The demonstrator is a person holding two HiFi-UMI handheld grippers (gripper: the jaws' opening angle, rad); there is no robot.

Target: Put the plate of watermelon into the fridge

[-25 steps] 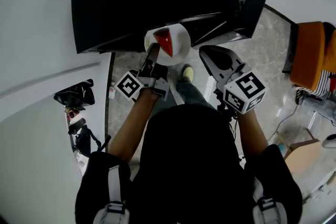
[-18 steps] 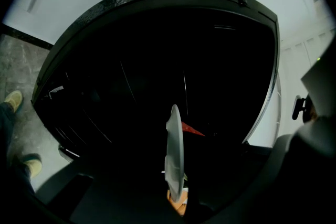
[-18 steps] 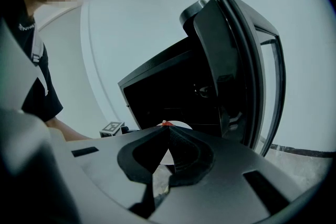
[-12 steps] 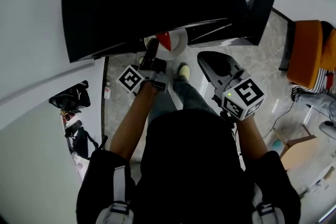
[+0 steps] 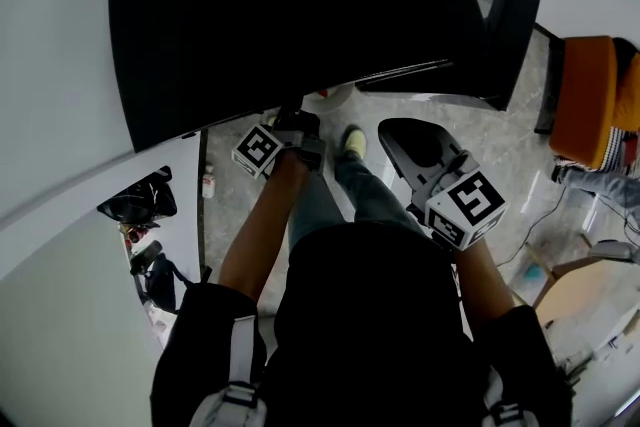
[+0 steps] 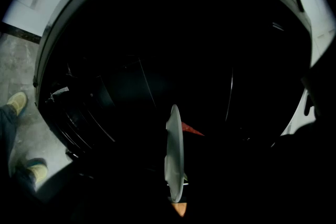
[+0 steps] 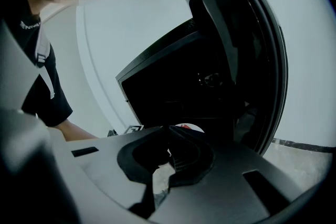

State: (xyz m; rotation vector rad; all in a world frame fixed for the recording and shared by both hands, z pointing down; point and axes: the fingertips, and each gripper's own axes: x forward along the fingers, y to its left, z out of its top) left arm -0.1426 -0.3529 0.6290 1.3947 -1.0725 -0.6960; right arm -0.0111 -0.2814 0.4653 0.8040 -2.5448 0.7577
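Inside the fridge (image 6: 157, 34) it is too dark to tell shelves from walls; the left gripper (image 6: 179, 207) is lost in that dark but for an orange tip under the plate (image 6: 174, 149); the plate stands edge-on, so its face is unseen; the watermelon (image 6: 191, 128) is only a red sliver behind it. In the head view the fridge top covers that gripper's front and nearly all the plate; from the right gripper (image 7: 169, 147), its own dark pads hide most of the plate; the orange chair (image 5: 590, 100) is cut off at the head view's right edge.
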